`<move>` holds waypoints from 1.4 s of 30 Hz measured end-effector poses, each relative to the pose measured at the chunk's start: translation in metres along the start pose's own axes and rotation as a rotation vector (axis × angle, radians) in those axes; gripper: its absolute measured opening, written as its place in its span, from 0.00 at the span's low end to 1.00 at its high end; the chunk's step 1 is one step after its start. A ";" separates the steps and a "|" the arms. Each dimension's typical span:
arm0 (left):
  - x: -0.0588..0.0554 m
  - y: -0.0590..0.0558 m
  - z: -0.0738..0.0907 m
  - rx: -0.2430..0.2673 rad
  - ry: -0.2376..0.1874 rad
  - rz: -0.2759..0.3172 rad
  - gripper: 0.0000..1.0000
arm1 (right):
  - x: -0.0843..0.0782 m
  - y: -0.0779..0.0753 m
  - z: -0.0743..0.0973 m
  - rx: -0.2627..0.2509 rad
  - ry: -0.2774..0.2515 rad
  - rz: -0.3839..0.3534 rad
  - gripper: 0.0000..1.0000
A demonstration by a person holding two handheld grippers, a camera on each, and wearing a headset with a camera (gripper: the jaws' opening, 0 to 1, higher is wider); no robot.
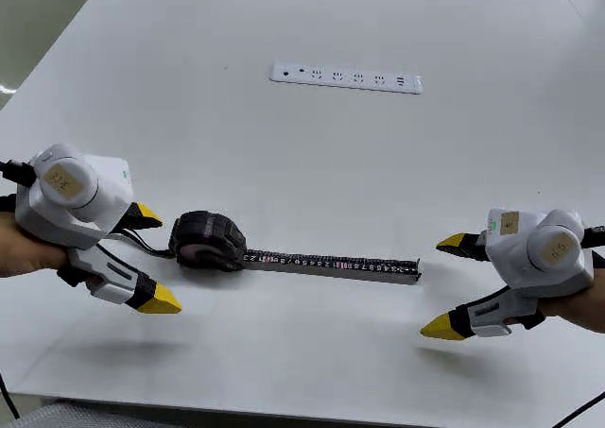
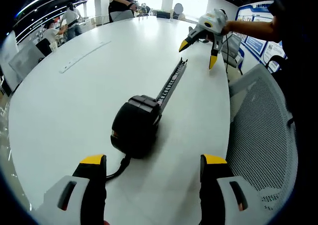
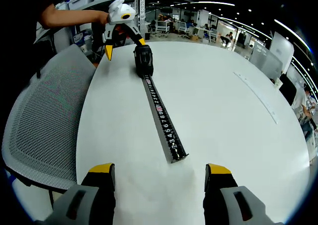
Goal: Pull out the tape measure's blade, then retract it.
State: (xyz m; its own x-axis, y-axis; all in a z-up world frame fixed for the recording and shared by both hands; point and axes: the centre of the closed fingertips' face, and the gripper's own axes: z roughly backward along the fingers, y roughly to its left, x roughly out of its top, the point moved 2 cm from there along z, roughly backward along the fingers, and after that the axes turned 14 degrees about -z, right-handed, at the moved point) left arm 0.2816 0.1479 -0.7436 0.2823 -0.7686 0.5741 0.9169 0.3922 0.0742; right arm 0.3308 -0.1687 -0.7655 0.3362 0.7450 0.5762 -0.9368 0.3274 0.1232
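A black tape measure case lies on the white table, its dark blade drawn out flat to the right, ending in a hook. My left gripper hovers open just left of the case, touching nothing. My right gripper hangs open a little right of the blade's hook, apart from it. In the right gripper view the blade runs away to the case, with the left gripper behind it. The right gripper shows beyond the blade in the left gripper view.
A white power strip lies farther back on the table. A short black cord trails from the case toward me. A grey mesh chair stands at the table's near edge. People and desks are in the room behind.
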 end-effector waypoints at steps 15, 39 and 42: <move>0.004 -0.016 0.002 0.069 -0.076 0.097 0.85 | -0.002 0.013 0.005 -0.044 -0.066 -0.099 0.82; 0.013 -0.036 0.006 0.190 -0.184 0.253 0.98 | 0.009 0.034 0.012 -0.109 -0.186 -0.243 0.92; 0.014 -0.040 0.006 0.202 -0.194 0.268 0.99 | 0.008 0.036 0.012 -0.115 -0.189 -0.254 0.92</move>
State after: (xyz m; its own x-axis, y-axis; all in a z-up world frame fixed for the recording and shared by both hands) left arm 0.2470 0.1250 -0.7334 0.4281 -0.5233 0.7368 0.7386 0.6724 0.0485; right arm 0.2990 -0.1580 -0.7474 0.5233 0.5140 0.6797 -0.8049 0.5601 0.1961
